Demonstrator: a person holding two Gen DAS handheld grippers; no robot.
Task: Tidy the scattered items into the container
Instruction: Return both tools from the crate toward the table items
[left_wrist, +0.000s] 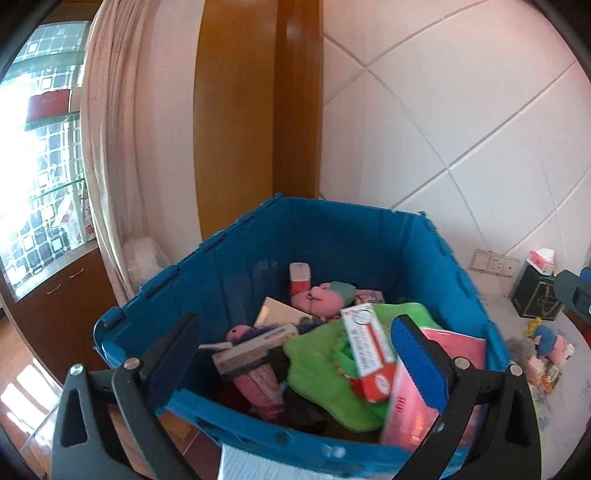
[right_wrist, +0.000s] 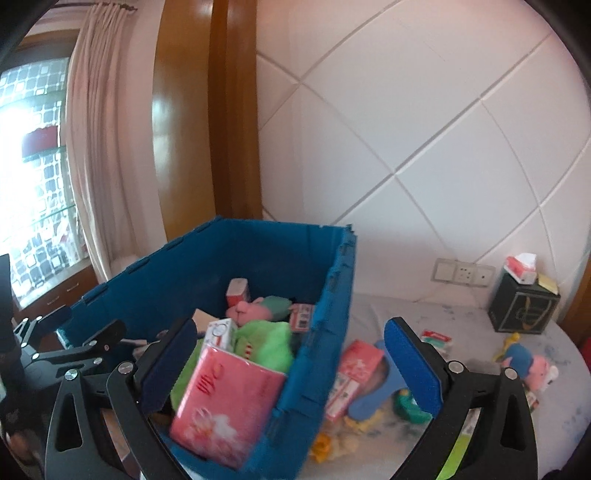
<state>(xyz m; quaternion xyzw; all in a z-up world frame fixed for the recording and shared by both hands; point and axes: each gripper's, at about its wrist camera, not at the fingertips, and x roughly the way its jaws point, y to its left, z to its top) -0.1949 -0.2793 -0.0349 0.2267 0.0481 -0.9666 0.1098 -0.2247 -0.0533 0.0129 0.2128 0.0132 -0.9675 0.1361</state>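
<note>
Hovering spread and empty, the right tool (right_wrist: 299, 373) is nearer the loose items (right_wrist: 356, 373) on the bed (right_wrist: 461, 321), just right of the crate (right_wrist: 317, 354), while the left tool (left_wrist: 295, 365), also spread, faces into the crate.

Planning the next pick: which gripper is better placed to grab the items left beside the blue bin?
Right. The right gripper, open and empty, faces the scattered boxes beside the blue bin; the left gripper faces into the bin.
</note>
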